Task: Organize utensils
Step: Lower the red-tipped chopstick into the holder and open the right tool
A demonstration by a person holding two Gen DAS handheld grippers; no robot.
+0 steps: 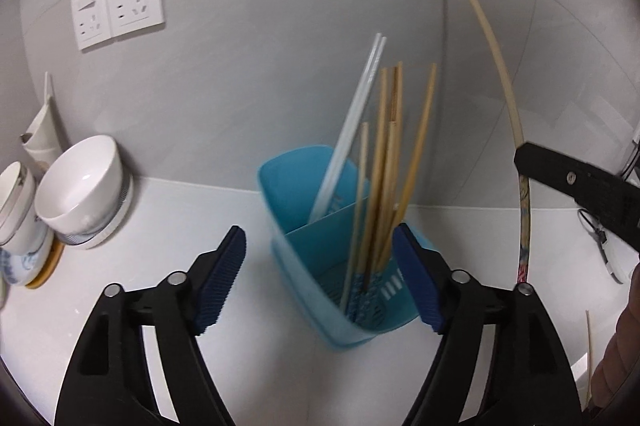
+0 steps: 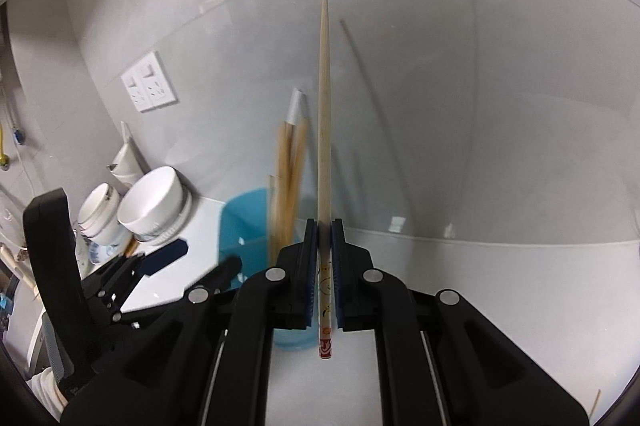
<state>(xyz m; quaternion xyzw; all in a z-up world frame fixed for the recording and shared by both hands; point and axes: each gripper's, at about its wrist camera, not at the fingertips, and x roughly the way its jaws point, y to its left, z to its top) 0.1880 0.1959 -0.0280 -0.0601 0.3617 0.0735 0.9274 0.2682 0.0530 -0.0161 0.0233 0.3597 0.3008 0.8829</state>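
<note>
Left wrist view: left gripper (image 1: 320,276) jaws apart, nothing between pads, around blue holder (image 1: 320,226) at centre with chopsticks (image 1: 384,166) inside. Right wrist view: right gripper (image 2: 324,266) clamped on one chopstick (image 2: 324,106), centre frame, upright, beside holder.

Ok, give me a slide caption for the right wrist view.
Right tongs shut on a single wooden chopstick, held upright before the blue utensil holder of chopsticks.

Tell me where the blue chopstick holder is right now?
The blue chopstick holder stands on the white counter by the wall, right of the white bowl, ahead of the open left gripper.
</note>
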